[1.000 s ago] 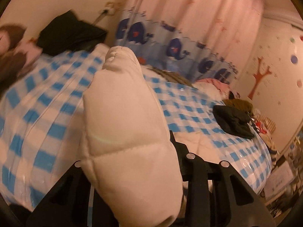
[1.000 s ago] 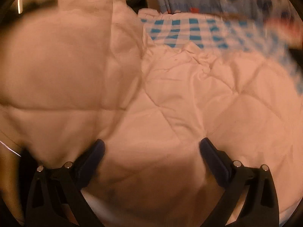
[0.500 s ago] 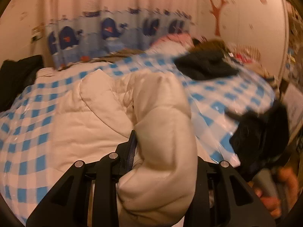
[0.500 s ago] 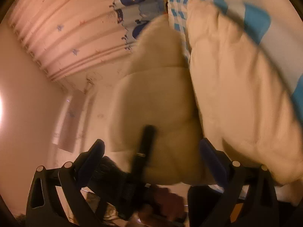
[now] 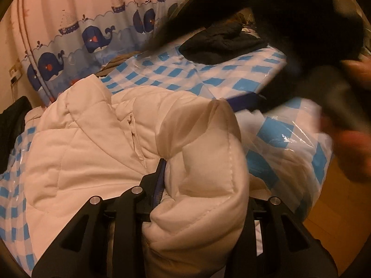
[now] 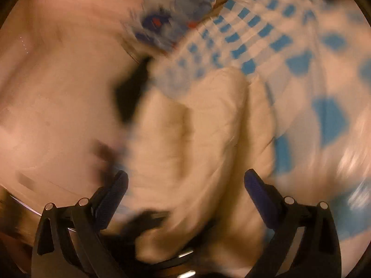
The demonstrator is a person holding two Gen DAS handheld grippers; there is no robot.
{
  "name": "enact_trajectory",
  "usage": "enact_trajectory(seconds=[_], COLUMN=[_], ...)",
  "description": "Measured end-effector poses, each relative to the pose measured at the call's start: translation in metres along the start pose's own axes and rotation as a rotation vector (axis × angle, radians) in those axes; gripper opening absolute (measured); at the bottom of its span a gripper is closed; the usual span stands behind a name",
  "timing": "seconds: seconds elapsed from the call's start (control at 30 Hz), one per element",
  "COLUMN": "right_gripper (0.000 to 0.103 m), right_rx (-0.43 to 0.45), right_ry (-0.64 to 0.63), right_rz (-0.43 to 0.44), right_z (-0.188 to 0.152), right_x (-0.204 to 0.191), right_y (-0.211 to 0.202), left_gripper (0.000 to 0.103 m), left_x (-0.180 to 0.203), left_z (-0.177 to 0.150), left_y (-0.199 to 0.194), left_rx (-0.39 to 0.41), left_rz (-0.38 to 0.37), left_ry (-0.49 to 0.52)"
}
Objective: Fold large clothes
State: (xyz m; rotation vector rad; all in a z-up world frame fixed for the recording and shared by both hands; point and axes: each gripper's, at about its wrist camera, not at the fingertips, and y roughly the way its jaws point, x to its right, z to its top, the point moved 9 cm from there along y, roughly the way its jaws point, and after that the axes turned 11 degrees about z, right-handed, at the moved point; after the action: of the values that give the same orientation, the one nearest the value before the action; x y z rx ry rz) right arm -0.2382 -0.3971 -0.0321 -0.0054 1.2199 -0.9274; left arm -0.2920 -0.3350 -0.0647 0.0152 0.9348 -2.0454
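A white puffy jacket (image 5: 92,150) lies spread on the blue-and-white checked bed cover (image 5: 231,74). My left gripper (image 5: 204,178) is shut on a thick fold of it, which bulges up between the fingers (image 5: 160,176) and hides the right one. In the blurred right wrist view my right gripper (image 6: 185,183) stands wide open. The jacket (image 6: 197,127) lies just beyond its pads (image 6: 118,185), not pinched. In the left wrist view that right gripper (image 5: 243,99) is a dark blur near the fold's tip, with a person's hand (image 5: 354,155) behind it.
A dark garment (image 5: 220,44) lies at the far side of the bed. A whale-print curtain (image 5: 92,34) hangs behind. Something black (image 5: 11,120) sits at the left edge. The bed's near corner drops to a wooden floor (image 5: 336,220) at the right.
My left gripper rolled and came down toward the bed's edge, keeping the jacket fold in its grip. The right gripper swung from facing the wall to facing the bed, jaws still wide.
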Motion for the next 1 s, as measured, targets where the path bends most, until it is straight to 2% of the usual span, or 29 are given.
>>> enact_trajectory(seconds=[0.03, 0.07, 0.13, 0.2, 0.27, 0.3, 0.37, 0.43, 0.5, 0.53, 0.57, 0.6, 0.67, 0.73, 0.8, 0.87, 0.93, 1.0], right_gripper=[0.096, 0.096, 0.096, 0.096, 0.096, 0.096, 0.096, 0.096, 0.096, 0.096, 0.096, 0.096, 0.096, 0.096, 0.096, 0.096, 0.096, 0.096], right_rx=[-0.036, -0.089, -0.146, -0.143, -0.114, -0.107, -0.104, -0.107, -0.114, -0.118, -0.123, -0.125, -0.074, 0.018, 0.078, 0.062, -0.002, -0.049], right_ry=[-0.03, -0.061, -0.086, -0.063, -0.061, -0.062, -0.067, -0.077, -0.08, -0.082, -0.085, -0.084, -0.079, -0.104, -0.155, -0.223, -0.289, -0.306], right_rz=[-0.093, -0.226, -0.309, -0.27, -0.247, -0.24, -0.236, -0.239, -0.236, -0.235, -0.239, -0.246, -0.267, -0.219, -0.16, -0.146, -0.273, -0.353], right_z=[-0.003, -0.008, -0.023, -0.035, -0.041, -0.042, -0.043, -0.042, -0.038, -0.038, -0.037, -0.033, -0.026, -0.014, 0.003, 0.012, 0.017, 0.017], right_x=[0.008, 0.026, 0.052, 0.067, 0.073, 0.076, 0.076, 0.075, 0.067, 0.065, 0.064, 0.062, 0.054, 0.036, 0.004, -0.021, -0.027, -0.018], right_y=[0.01, 0.022, 0.034, 0.033, 0.028, 0.027, 0.026, 0.027, 0.033, 0.032, 0.031, 0.031, 0.01, -0.016, -0.034, -0.028, 0.001, 0.027], left_gripper=[0.032, 0.036, 0.04, 0.04, 0.042, 0.044, 0.05, 0.06, 0.061, 0.061, 0.053, 0.052, 0.052, 0.052, 0.052, 0.05, 0.049, 0.049], left_x=[-0.001, -0.002, -0.006, -0.015, -0.038, -0.062, -0.102, -0.153, -0.187, -0.194, -0.191, -0.178, -0.15, -0.12, -0.101, -0.096, -0.093, -0.09], left_z=[0.001, 0.001, -0.002, -0.005, -0.004, -0.002, -0.002, -0.006, -0.019, -0.033, -0.038, -0.045, -0.039, -0.029, -0.024, -0.017, -0.016, -0.016], left_y=[-0.003, -0.009, -0.025, -0.051, -0.09, -0.112, -0.13, -0.123, -0.088, -0.053, -0.032, -0.011, -0.005, -0.007, -0.006, 0.001, 0.001, -0.002], left_rx=[-0.004, -0.01, -0.03, -0.028, 0.026, 0.076, 0.116, 0.119, 0.057, -0.02, -0.069, -0.108, -0.09, -0.073, -0.064, -0.06, -0.056, -0.049], left_rz=[-0.003, -0.008, -0.028, -0.066, -0.102, -0.084, -0.059, 0.006, 0.04, 0.013, -0.027, -0.072, -0.036, -0.029, 0.03, 0.063, 0.098, 0.114], left_ry=[0.007, 0.017, 0.022, 0.017, -0.03, -0.081, -0.161, -0.274, -0.359, -0.388, -0.395, -0.401, -0.312, -0.224, -0.118, -0.073, -0.04, -0.031])
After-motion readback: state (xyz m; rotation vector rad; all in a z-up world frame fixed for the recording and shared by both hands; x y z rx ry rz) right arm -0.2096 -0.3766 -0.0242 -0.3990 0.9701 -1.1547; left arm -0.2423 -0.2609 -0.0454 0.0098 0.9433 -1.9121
